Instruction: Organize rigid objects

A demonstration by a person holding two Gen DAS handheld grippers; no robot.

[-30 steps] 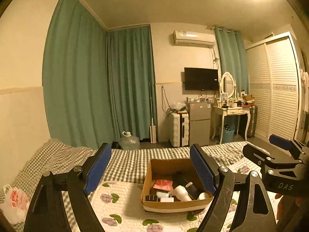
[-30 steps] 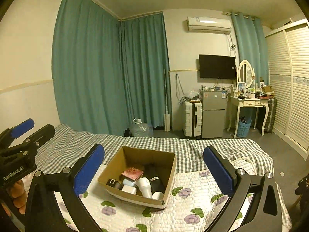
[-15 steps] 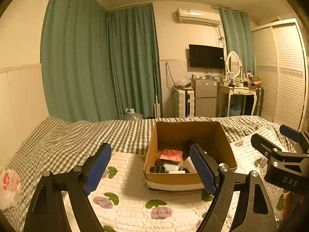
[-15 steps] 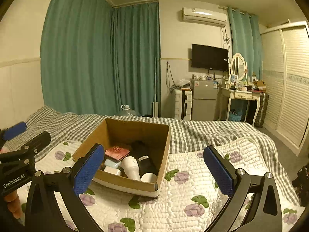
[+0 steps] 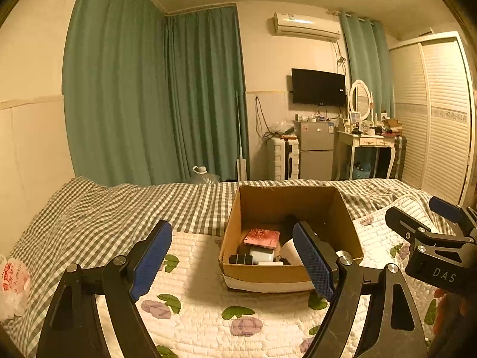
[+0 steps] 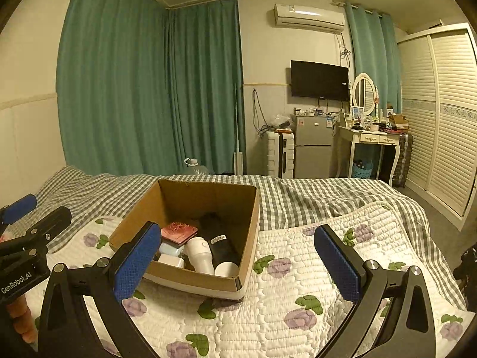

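Observation:
An open cardboard box sits on a floral quilt on the bed. It holds a red booklet, a white bottle, a black bottle, a white cup and small white and black items. My left gripper is open and empty, just in front of the box. My right gripper is open and empty, near the box's front right. Each gripper shows in the other's view: the right one, the left one.
The checked blanket covers the far half of the bed. A plastic bag lies at the bed's left edge. Behind stand green curtains, a white suitcase, a small fridge, a dressing table and a wardrobe.
Both grippers have come forward and lower towards the box, which now looks larger and nearer. Both stay open and empty.

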